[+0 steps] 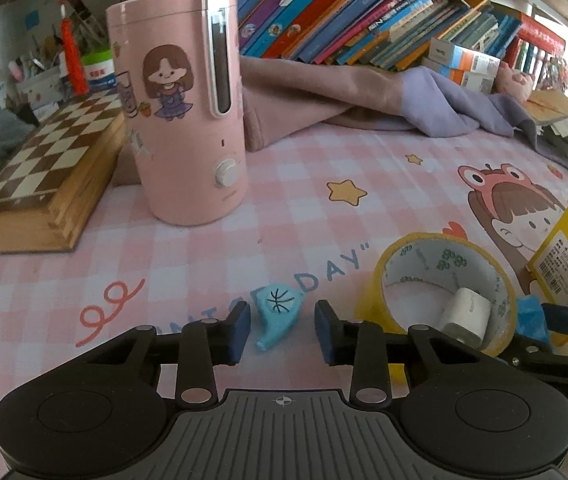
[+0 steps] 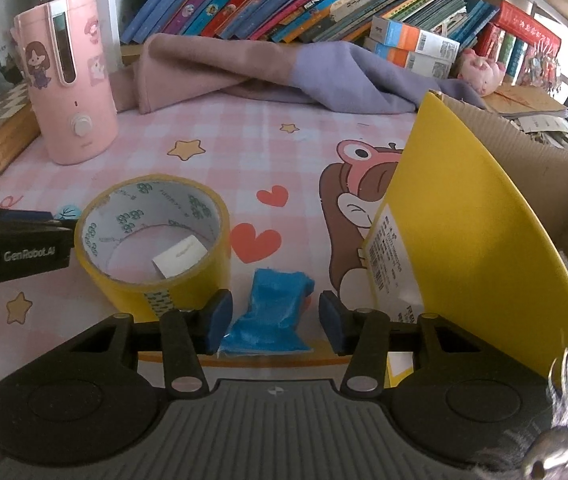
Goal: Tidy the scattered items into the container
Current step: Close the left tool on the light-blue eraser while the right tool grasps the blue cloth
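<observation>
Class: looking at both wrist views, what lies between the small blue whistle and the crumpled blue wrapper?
The yellow roll of packing tape, lying flat with a small white paper roll inside it; both wrist views show this.

The yellow box (image 2: 463, 216) runs off the frame edge; its label print (image 2: 387, 252) is unreadably small.

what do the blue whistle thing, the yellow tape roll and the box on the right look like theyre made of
Blue whistle: smooth moulded plastic, slight sheen. Tape roll: glossy yellowish plastic film on a printed core, probably card. Box: corrugated cardboard, fluted edge showing, with a smooth yellow outer face.
</observation>
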The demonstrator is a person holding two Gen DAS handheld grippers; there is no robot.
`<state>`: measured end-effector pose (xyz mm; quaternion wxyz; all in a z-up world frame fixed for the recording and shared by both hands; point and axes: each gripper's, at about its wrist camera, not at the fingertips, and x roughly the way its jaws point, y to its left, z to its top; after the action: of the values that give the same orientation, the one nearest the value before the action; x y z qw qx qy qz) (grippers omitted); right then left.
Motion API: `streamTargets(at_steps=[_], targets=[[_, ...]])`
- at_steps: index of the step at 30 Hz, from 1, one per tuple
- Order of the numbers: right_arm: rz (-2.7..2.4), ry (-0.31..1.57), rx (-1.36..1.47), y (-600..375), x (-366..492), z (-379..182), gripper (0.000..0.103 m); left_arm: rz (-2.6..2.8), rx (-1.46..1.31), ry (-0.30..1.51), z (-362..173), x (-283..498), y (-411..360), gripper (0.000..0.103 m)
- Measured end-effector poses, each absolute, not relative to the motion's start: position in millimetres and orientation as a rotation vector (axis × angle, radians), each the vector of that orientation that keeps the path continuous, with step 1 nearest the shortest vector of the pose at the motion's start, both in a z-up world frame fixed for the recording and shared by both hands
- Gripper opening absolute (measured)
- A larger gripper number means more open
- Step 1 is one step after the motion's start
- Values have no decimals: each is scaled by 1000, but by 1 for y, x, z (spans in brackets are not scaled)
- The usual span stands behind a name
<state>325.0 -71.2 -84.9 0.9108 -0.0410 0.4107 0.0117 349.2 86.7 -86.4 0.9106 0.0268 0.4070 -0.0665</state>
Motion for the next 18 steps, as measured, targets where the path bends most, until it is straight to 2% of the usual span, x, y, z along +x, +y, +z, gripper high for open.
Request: streamTargets(at_steps=[4,5,6,8,18], targets=[[25,843,-73,-73,326,-86,45,-143,80,834,-87,352,84,33],[28,843,-67,-74,326,-86,43,-144,85,834,-87,351,84,31],[35,843,-60,-75,325,-86,40,-145,89,833,-87,351,84,24],[62,843,-50,-74,325,-85,27,-150,91,835,-87,349,85,23],[84,828,-73,-76,315,-78,26,-158,56,793,-66,323,89,22]])
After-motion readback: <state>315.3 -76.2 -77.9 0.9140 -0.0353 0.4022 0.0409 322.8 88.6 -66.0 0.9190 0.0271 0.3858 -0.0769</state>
